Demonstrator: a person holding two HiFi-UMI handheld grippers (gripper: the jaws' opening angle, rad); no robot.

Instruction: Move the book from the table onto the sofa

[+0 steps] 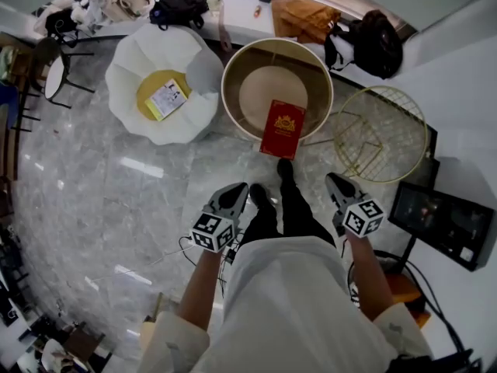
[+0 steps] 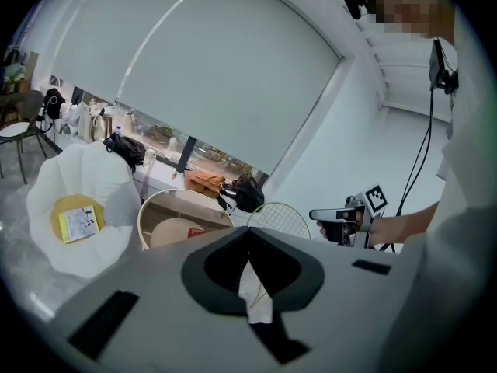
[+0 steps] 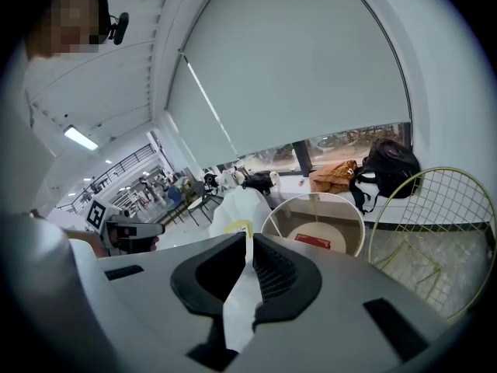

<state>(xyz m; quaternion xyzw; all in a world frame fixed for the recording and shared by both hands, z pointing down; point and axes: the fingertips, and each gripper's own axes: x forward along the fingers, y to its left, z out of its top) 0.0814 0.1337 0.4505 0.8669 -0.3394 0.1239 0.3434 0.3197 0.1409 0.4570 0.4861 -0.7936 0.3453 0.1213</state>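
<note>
A red book with a gold emblem lies on the near edge of the round table, overhanging the rim. It shows as a red patch in the left gripper view and lies flat in the right gripper view. The white petal-shaped sofa stands left of the table, with a yellow cushion. My left gripper and right gripper hang short of the table, either side of my legs. Both point toward the book. Both are shut and empty.
A white booklet lies on the sofa's yellow cushion. A gold wire side table stands right of the round table. Bags and an orange bundle line the window ledge. A black monitor and cables lie at the right.
</note>
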